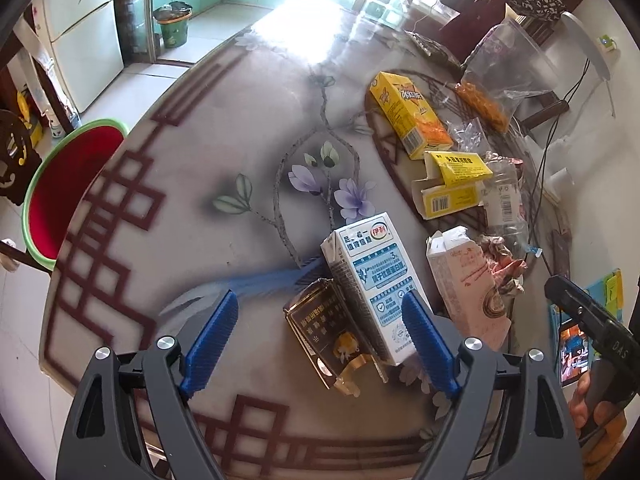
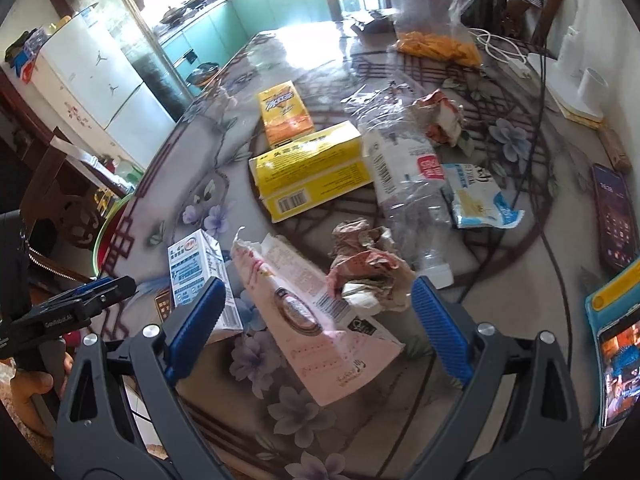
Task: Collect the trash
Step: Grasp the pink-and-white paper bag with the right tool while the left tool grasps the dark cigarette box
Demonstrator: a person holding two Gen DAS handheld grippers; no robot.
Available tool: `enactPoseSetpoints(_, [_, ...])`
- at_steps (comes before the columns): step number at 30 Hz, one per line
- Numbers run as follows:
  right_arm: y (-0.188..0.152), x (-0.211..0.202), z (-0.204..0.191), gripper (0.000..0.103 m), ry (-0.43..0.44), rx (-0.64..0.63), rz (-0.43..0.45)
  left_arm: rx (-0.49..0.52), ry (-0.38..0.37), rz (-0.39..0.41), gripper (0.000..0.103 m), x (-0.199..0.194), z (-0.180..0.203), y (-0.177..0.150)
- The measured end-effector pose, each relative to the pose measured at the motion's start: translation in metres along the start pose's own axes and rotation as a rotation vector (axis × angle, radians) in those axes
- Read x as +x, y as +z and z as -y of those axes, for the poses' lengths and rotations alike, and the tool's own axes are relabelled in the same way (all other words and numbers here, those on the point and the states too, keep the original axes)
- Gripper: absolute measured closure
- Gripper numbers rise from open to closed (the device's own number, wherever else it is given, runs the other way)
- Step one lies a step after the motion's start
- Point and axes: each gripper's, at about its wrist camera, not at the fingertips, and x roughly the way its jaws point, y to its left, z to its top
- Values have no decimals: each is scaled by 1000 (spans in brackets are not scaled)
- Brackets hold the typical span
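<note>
My left gripper (image 1: 322, 318) is open just above the table, around a dark gold packet (image 1: 324, 332) and a white-blue milk carton (image 1: 372, 284). My right gripper (image 2: 320, 302) is open around a pink carton (image 2: 316, 320), beside crumpled paper (image 2: 368, 264). Further back lie a yellow box (image 2: 312, 172), a yellow-orange carton (image 2: 286, 114), a crushed clear bottle (image 2: 408, 184) and a white-blue wrapper (image 2: 480, 196). The milk carton also shows in the right wrist view (image 2: 200, 272). A red basin with a green rim (image 1: 68, 188) stands beyond the table's left edge.
A phone (image 2: 614, 216) and a second phone in a blue-yellow case (image 2: 618, 344) lie at the table's right edge. A clear bag of orange snacks (image 2: 440, 44), cables and a white appliance (image 2: 580, 84) sit at the back. A fridge (image 1: 84, 32) stands to the left.
</note>
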Motion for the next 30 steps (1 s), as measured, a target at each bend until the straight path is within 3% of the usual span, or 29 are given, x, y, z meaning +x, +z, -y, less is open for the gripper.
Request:
enactPoseSetpoints(7, [-5, 11, -25, 12, 36, -116, -40, -24, 0, 0, 23, 0, 0, -2])
enactPoseSetpoints(10, [-9, 25, -37, 29, 30, -174, -67, -30, 8, 5, 23, -1, -1, -4])
enactPoseSetpoints(23, [-30, 77, -31, 30, -103, -238, -205, -74, 25, -48, 23, 11, -11, -25])
enactPoseSetpoints(25, [-34, 84, -30, 37, -137, -253, -222, -64, 18, -65, 23, 16, -7, -27])
enactPoseSetpoints(27, [-32, 79, -31, 49, -119, -264, -202, -53, 12, -82, 23, 21, -2, -30])
enactPoseSetpoints(28, [-30, 76, -31, 62, -107, -259, -193, -47, 7, -93, 23, 25, 1, -32])
enactPoseSetpoints(30, [-22, 68, -29, 62, -79, -219, -167, -36, 9, -114, 23, 34, 6, -36])
